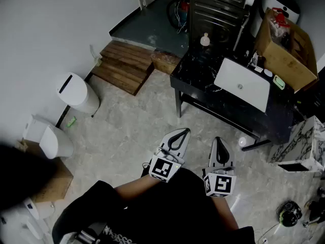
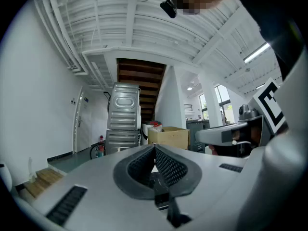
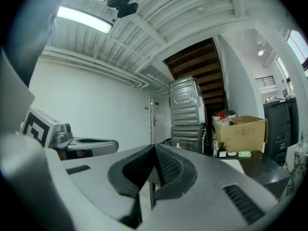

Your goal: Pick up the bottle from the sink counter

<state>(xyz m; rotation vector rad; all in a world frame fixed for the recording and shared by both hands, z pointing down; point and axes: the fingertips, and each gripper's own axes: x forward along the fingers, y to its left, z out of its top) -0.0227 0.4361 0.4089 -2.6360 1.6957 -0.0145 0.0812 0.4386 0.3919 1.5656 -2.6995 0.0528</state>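
Near the sink: bottle, filled cardboard box.

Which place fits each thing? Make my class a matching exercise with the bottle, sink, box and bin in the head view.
Things:
1 bottle
2 sink
3 box
4 bin

Places:
A on the floor by the wall
B at the right end of the counter
C at the counter's far left corner
D set in the counter's middle

Pairs: 1-C; 2-D; 3-B; 4-A

Head view steeply down, others level
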